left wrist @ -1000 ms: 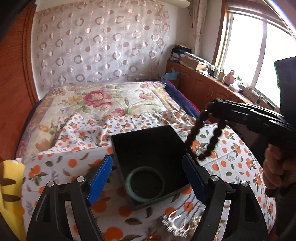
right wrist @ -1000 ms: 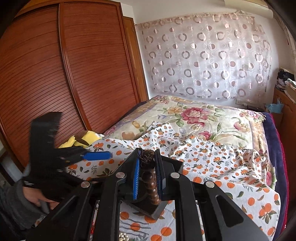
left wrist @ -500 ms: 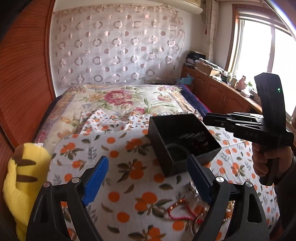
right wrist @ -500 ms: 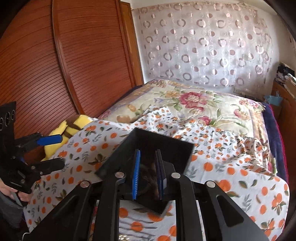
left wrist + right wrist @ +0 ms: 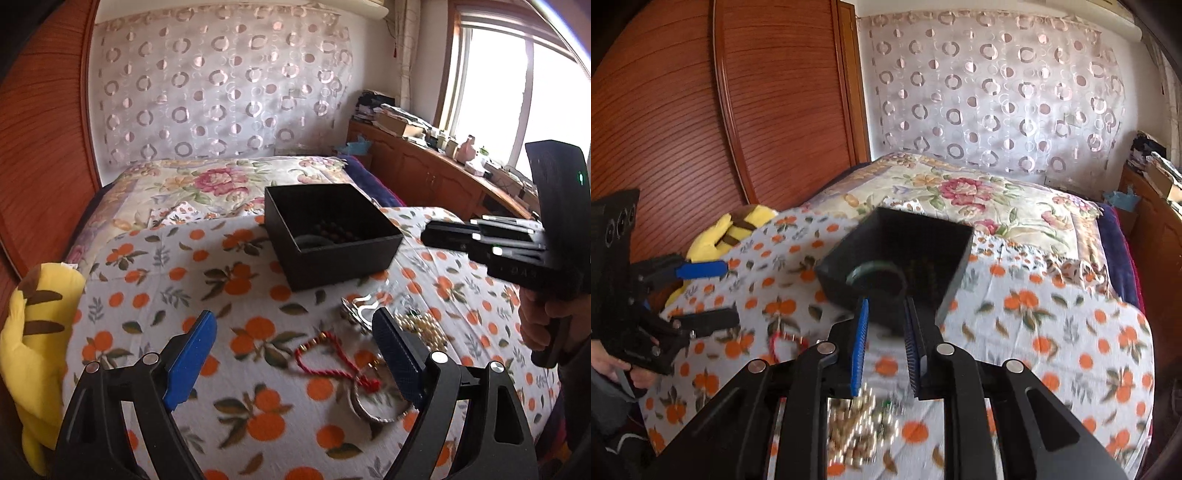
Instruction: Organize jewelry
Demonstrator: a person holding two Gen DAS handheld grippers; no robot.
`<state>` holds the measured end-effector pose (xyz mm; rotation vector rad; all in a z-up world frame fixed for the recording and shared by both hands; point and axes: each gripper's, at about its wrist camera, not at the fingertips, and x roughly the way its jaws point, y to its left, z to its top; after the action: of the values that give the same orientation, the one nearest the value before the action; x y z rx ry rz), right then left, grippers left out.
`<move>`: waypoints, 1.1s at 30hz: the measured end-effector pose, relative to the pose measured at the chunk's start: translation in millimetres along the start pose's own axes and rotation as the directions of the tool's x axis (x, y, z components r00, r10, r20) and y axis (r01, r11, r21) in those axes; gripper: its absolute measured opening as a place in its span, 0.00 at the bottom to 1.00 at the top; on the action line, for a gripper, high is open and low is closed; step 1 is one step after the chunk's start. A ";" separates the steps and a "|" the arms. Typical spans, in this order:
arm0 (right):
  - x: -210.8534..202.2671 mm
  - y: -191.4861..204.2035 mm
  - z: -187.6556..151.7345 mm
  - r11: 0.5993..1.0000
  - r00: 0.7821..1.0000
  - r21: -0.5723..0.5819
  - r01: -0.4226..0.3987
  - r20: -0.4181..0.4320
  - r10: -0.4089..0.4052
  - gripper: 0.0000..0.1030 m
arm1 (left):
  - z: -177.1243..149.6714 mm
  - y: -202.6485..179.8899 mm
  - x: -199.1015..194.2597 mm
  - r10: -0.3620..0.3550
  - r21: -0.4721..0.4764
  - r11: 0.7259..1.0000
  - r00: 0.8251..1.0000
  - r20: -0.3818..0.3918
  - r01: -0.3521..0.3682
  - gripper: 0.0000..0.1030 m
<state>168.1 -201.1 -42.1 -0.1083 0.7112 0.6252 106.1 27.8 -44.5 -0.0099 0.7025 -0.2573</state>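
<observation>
**Left wrist and right wrist views: loose jewelry lies between two empty grippers**

Left wrist view. The left gripper [image 5: 293, 341] is seen spread wide, with nothing between its blue pads. A black box [image 5: 332, 236] is set on the orange-print bedspread [image 5: 147, 280], ahead and slightly right; a green bangle [image 5: 314, 242] and dark beads [image 5: 334, 230] are glimpsed inside. A red cord bracelet [image 5: 325, 356] lies directly ahead of the gripper, just short of its fingertips, its loop stretched roughly toward the lower right. A silver bangle [image 5: 373, 406], a pearl cluster [image 5: 424, 328] and a silver clip [image 5: 360, 306] are scattered to the right of it. The right gripper [image 5: 454, 236] is held off to the right, beside the box. A yellow plush toy [image 5: 33, 332] is noted at far left.

Right wrist view. The right gripper [image 5: 884, 339] is parted narrowly and holds nothing. The black box [image 5: 897, 266] lies just ahead of its tips. The pearl cluster [image 5: 864, 424], blurred, lies below and behind the fingers. The red cord bracelet [image 5: 781, 341] is seen left of it, nearer the left gripper [image 5: 705, 293].

Judged: the cord is best taken by the left gripper, closed across its long axis; the pearls fall to the right.
</observation>
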 end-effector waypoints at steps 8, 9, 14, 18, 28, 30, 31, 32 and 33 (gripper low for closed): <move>-4.0 5.8 -40.1 1.000 0.999 0.025 0.015 -0.051 -0.014 0.20 | -17.2 -13.6 -10.5 0.018 0.018 1.000 1.000 0.018 -0.018 0.88; -6.1 6.2 -42.6 0.999 0.999 0.029 0.013 -0.051 -0.012 0.20 | -18.9 -14.4 -11.6 0.020 0.018 1.000 1.000 0.023 -0.021 0.89; -16.7 16.4 -53.8 1.000 0.999 0.026 0.005 -0.044 -0.004 0.20 | -32.1 -16.6 -12.1 0.010 0.014 1.000 1.000 -0.005 -0.010 0.89; -15.1 24.9 -59.9 1.000 0.999 0.018 0.009 -0.052 -0.008 0.20 | -42.5 -20.7 -5.0 -0.003 0.016 1.000 0.998 -0.056 0.004 0.89; -10.5 25.6 -69.8 0.999 0.998 0.040 -0.005 -0.068 0.007 0.20 | -49.6 -33.0 12.8 -0.085 0.014 0.996 0.990 -0.115 0.088 0.72; -11.1 25.4 -68.6 0.999 0.998 0.043 -0.005 -0.064 0.008 0.20 | -49.7 -34.0 22.1 -0.096 0.007 0.995 0.984 -0.152 0.098 0.58; -11.5 24.7 -68.2 0.999 0.998 0.044 -0.005 -0.062 0.008 0.20 | -49.6 -34.6 25.6 -0.100 0.007 0.995 0.981 -0.165 0.102 0.50; -11.6 24.1 -67.5 0.999 0.998 0.045 -0.004 -0.061 0.007 0.20 | -49.7 -35.6 29.2 -0.100 0.012 0.995 0.979 -0.179 0.103 0.48; -12.1 24.6 -66.9 0.999 0.998 0.045 -0.005 -0.059 0.008 0.20 | -50.6 -36.5 31.5 -0.095 0.017 0.995 0.978 -0.186 0.100 0.44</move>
<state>108.5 -207.1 -82.3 -0.0827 0.7824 0.6138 88.4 -11.1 -99.8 0.0051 0.8852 -0.3655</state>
